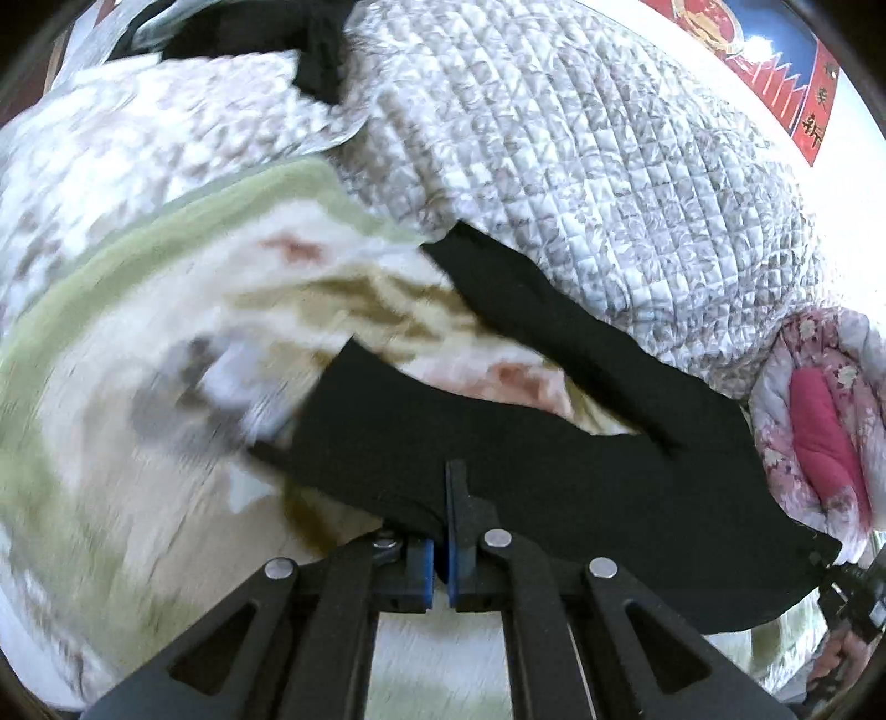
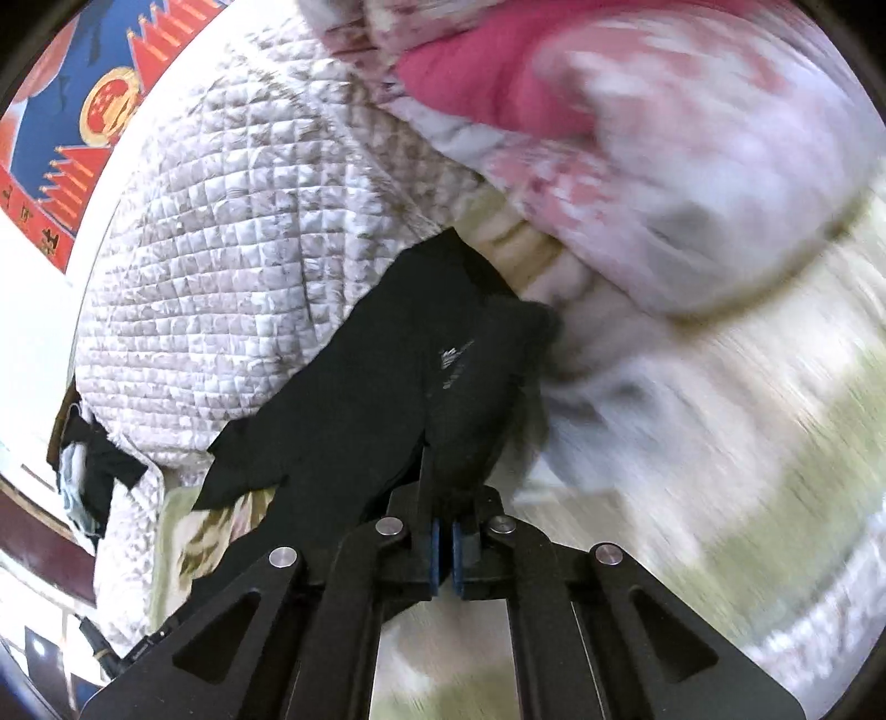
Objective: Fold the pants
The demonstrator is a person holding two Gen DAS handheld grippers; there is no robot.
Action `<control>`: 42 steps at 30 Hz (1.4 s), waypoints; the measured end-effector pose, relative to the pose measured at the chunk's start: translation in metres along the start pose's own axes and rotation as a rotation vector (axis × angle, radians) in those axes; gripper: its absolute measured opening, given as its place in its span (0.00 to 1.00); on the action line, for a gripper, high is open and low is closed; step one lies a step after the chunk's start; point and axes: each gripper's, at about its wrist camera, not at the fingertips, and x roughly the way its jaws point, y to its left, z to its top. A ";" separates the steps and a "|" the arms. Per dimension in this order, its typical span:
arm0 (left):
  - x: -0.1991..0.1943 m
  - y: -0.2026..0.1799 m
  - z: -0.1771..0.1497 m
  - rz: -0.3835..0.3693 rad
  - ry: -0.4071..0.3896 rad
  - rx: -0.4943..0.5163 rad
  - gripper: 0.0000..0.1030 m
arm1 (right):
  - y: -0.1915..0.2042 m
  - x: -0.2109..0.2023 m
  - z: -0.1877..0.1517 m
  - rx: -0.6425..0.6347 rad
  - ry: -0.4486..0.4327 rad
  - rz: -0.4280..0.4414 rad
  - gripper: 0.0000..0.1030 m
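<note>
The black pants (image 1: pixel 554 471) hang stretched over a floral bedspread (image 1: pixel 138 387), both legs trailing toward the quilt. My left gripper (image 1: pixel 449 487) is shut on the pants' edge. My right gripper shows at the far right of the left wrist view (image 1: pixel 847 587), also gripping the pants. In the right wrist view the pants (image 2: pixel 387 387) hang from my right gripper (image 2: pixel 443 498), which is shut on the cloth. Its fingertips are partly hidden by fabric.
A grey-white quilted blanket (image 1: pixel 581 166) is heaped behind the pants; it also shows in the right wrist view (image 2: pixel 221 249). A pink floral duvet (image 2: pixel 609 111) lies to the right. Dark clothing (image 1: pixel 310 50) lies at the back. A red-blue poster (image 2: pixel 83 122) hangs on the wall.
</note>
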 end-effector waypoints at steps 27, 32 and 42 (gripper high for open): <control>0.014 0.025 0.004 0.194 0.014 0.106 0.56 | 0.039 -0.045 -0.033 -0.191 -0.149 -0.221 0.38; 0.077 0.014 0.014 0.265 0.126 0.254 0.54 | 0.075 0.020 -0.024 -0.338 -0.041 -0.216 0.38; 0.068 0.020 0.019 0.440 -0.017 0.284 0.04 | 0.048 0.030 -0.019 -0.299 -0.054 -0.319 0.38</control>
